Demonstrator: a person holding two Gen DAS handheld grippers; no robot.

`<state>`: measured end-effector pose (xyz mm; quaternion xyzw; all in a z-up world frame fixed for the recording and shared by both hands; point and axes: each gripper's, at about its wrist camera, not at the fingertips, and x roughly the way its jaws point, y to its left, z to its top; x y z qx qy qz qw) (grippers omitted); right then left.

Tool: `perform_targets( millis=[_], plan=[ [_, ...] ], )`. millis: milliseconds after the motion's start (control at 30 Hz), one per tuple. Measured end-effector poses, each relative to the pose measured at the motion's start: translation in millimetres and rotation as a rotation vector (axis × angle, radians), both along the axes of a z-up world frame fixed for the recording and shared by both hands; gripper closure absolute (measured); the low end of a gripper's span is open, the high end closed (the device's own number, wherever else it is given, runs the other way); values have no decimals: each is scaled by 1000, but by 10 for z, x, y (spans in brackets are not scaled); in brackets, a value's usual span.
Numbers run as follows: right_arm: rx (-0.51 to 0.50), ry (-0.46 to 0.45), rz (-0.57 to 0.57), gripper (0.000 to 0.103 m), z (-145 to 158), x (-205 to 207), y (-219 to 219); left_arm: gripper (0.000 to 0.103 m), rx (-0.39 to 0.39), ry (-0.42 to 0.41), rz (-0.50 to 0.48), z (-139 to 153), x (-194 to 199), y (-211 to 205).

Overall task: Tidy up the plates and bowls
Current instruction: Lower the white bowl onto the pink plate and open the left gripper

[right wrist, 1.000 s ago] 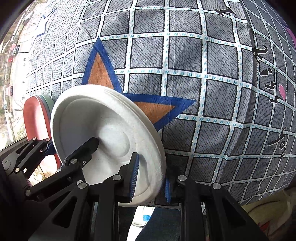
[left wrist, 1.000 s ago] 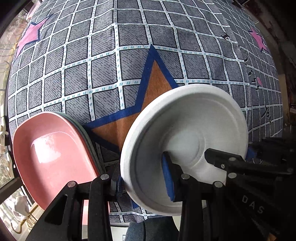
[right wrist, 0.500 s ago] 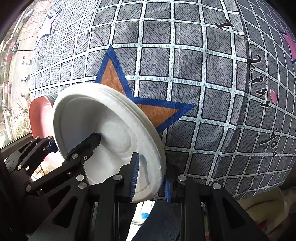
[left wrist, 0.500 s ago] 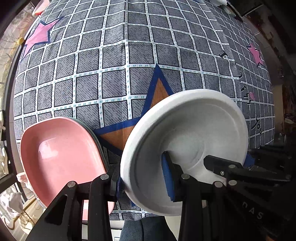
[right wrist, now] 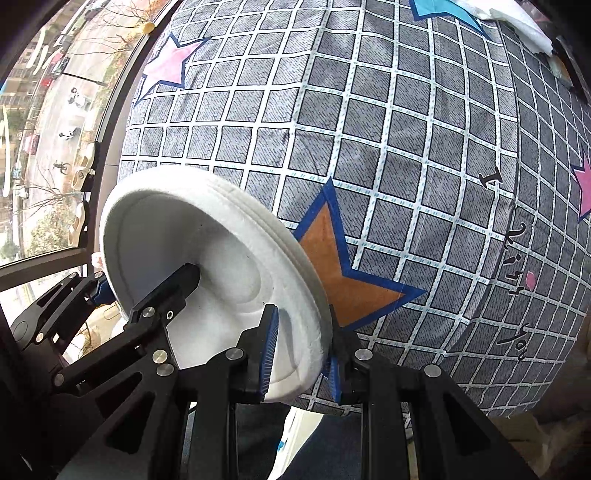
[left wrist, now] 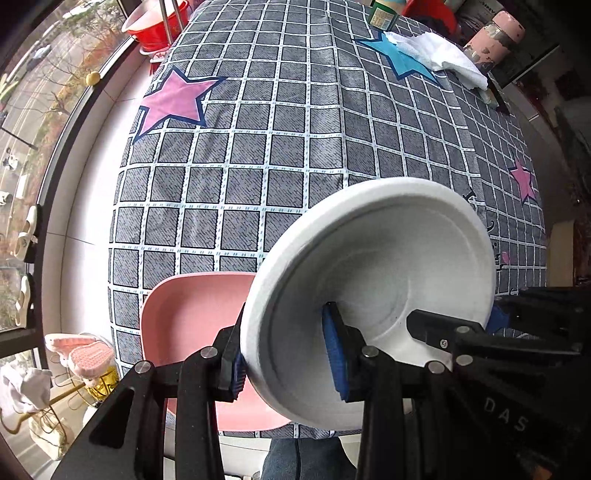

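1. Key relation: the white plate stack (left wrist: pixel 373 295) is pinched at two opposite edges at once. In the left wrist view the left gripper (left wrist: pixel 284 356) clamps the rim at the lower left of the stack, one blue pad outside the rim and one inside the well. In the right wrist view the right gripper (right wrist: pixel 301 354) clamps the rim at the lower right, with several foam layers visible between its pads.
2. Both grippers are pressed onto the rim; neither is spread. The stack tilts, with its open face toward both cameras.
3. The right gripper's black finger also appears at the lower right of the left wrist view, reaching into the well. Judgement: neither hand is nearer; the stack spans the gap between them.
4. The pink plate (left wrist: pixel 192 332) sits at the lower left of the left wrist view, partly hidden behind the white stack. Whether they touch cannot be told. Judgement: the pink plate is the likely stacking partner, so the next move depends on the white stack's lie relative to it.
5. Surface: a grey checked cloth (left wrist: pixel 280 158) with pink, blue and orange stars covers the support below.
6. Room: a window runs along the left edge, a red basin (left wrist: pixel 155 26) lies at the upper left, and a white towel (left wrist: pixel 439 55) lies at the upper right.
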<state>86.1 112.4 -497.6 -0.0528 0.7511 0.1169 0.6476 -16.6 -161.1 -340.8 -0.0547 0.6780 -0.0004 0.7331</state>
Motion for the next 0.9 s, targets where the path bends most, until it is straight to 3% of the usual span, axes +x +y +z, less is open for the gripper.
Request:
perform_targets(
  millis=[167, 333, 500, 900],
  plan=[
    [20, 14, 85, 77, -233, 48, 669, 64, 24, 17, 84, 136, -265, 603],
    [36, 58, 150, 77, -548, -280, 1065, 64, 37, 56, 144, 210, -672, 1185],
    [34, 96, 177, 77, -871, -427, 1397, 64, 34, 93, 187, 105, -845, 1375],
    [10, 107, 182, 77, -1283, -465, 1811, 64, 3, 121, 222, -141, -941, 1517]
  ],
)
